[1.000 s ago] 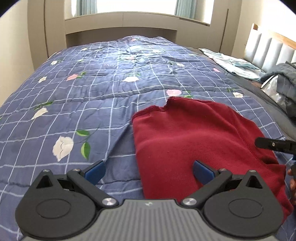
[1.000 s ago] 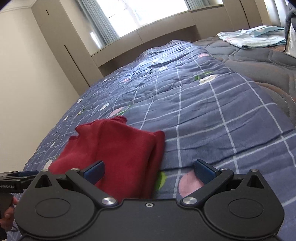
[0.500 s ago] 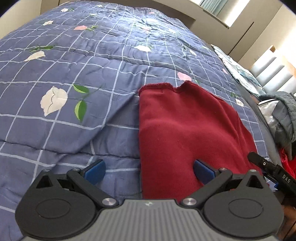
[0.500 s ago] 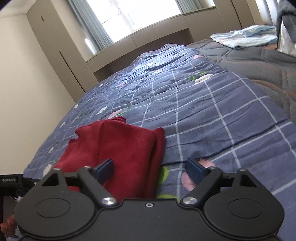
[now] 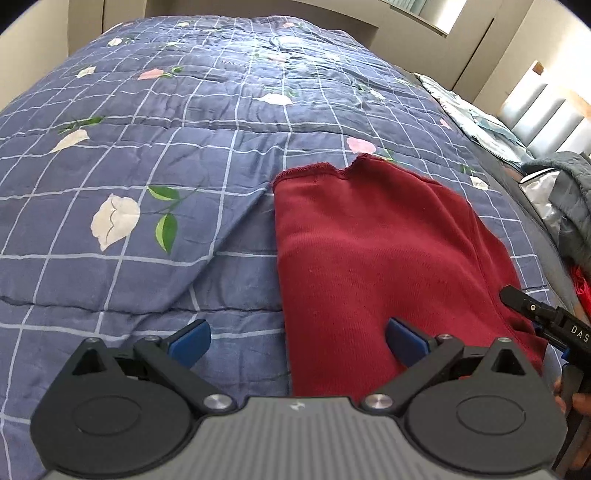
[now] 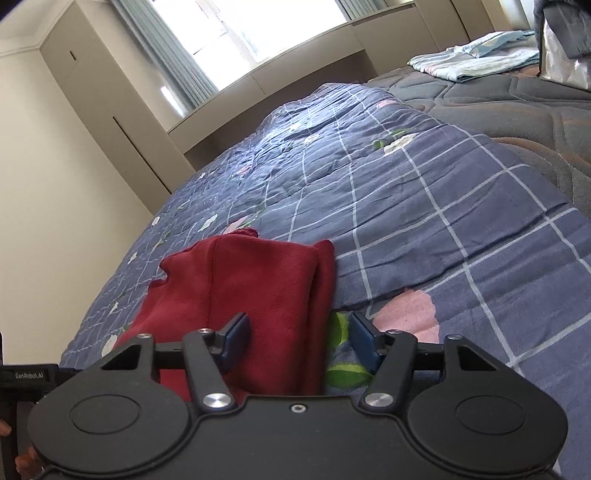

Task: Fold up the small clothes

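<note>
Well, nothing that holds things is in sight, only a wide bed under a blue quilt (image 5: 184, 155) with a white grid and printed flowers. On it lies the red garment (image 5: 369, 251), folded into a rough rectangle, a soft ribbed knit with a stitched hem along its far edge and a small notch where two layers meet. From the right wrist view the same piece (image 6: 258, 288) shows a doubled fold along its right side, the layers stacked and slightly uneven.

The left gripper (image 5: 297, 338) hangs low over the near edge of the garment with its blue-padded fingers (image 5: 190, 339) spread wide; the left pad stands over bare quilt, the other over red cloth, neither pressing on it that I can see. The right gripper (image 6: 297, 341) sits at the garment's right-hand fold, its jaws closing, with the folded edge between the blue pads but a gap still showing on each side.

Beyond the quilt a darker grey quilted cover (image 6: 517, 92) takes over, with a pale folded cloth (image 6: 476, 59) lying on it. A grey padded jacket (image 5: 574, 192) and something silvery are heaped at the right. Pale cupboards (image 6: 74, 147) and a bright window (image 6: 258, 26) stand behind the bed.
</note>
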The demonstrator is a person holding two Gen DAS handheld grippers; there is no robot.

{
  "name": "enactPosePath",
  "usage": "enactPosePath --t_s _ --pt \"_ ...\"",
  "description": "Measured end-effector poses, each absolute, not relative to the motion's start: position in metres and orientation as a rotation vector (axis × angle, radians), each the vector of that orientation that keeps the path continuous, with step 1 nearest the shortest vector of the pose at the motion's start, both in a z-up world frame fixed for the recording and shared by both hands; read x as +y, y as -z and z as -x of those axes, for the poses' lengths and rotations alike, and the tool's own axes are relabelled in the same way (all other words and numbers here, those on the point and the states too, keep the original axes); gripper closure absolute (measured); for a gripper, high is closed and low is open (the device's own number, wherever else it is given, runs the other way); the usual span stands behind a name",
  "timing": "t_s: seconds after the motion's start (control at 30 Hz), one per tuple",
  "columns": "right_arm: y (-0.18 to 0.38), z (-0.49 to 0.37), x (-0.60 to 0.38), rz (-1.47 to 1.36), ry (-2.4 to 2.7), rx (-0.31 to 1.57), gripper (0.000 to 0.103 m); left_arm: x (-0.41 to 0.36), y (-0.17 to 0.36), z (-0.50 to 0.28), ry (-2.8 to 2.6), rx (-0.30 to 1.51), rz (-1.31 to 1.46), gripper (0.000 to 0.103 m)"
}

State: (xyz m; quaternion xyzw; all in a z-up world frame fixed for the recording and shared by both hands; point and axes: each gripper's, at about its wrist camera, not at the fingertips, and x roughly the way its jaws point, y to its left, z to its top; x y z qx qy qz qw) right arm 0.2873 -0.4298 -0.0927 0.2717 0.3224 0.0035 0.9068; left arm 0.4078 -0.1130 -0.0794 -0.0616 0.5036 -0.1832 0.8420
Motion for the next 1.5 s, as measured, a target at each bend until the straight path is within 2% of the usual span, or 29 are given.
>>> enactPosePath --t_s 0.23,0.27,0.33,0.43,0.67,0.73,0.8,0.9,0.97,1.23,1.5 --pt "0.096 -0.292 -0.429 -0.564 -0.028 0.657 0.039 -0.112 0.086 -0.413 0.404 1.079 0.155 0.0" --pt "0.095 -0.292 -0.428 -0.555 -0.03 0.656 0.042 -0.111 0.086 -0.413 0.404 1.078 0.157 0.0" --pt "0.094 -0.292 -0.422 -0.529 -0.046 0.653 0.063 -0.112 0.086 -0.414 0.404 1.082 0.162 0.0" --pt "0.094 -0.291 -0.414 -0.513 -0.048 0.645 0.069 -0.115 0.084 -0.412 0.41 1.069 0.15 0.003" --pt "0.094 -0.283 -0.409 -0.535 -0.034 0.613 0.079 -0.121 0.075 -0.405 0.471 1.057 0.182 0.04" --pt "0.092 -0.282 -0.407 -0.531 -0.03 0.611 0.084 -0.127 0.071 -0.401 0.456 1.041 0.143 0.044" --pt "0.087 -0.281 -0.406 -0.527 -0.024 0.609 0.084 -0.133 0.066 -0.398 0.449 1.023 0.113 0.057" --pt "0.076 -0.28 -0.404 -0.526 -0.019 0.614 0.086 -0.137 0.056 -0.396 0.446 1.001 0.07 0.069" --pt "0.065 -0.28 -0.401 -0.51 -0.036 0.597 0.087 -0.136 0.05 -0.396 0.46 0.996 0.06 0.074" --pt "0.03 -0.291 -0.373 -0.476 -0.106 0.563 0.089 -0.116 0.018 -0.404 0.49 0.968 0.082 0.078" --pt "0.028 -0.331 -0.314 -0.516 -0.208 0.562 0.089 -0.058 -0.01 -0.41 0.364 0.906 0.049 0.078"
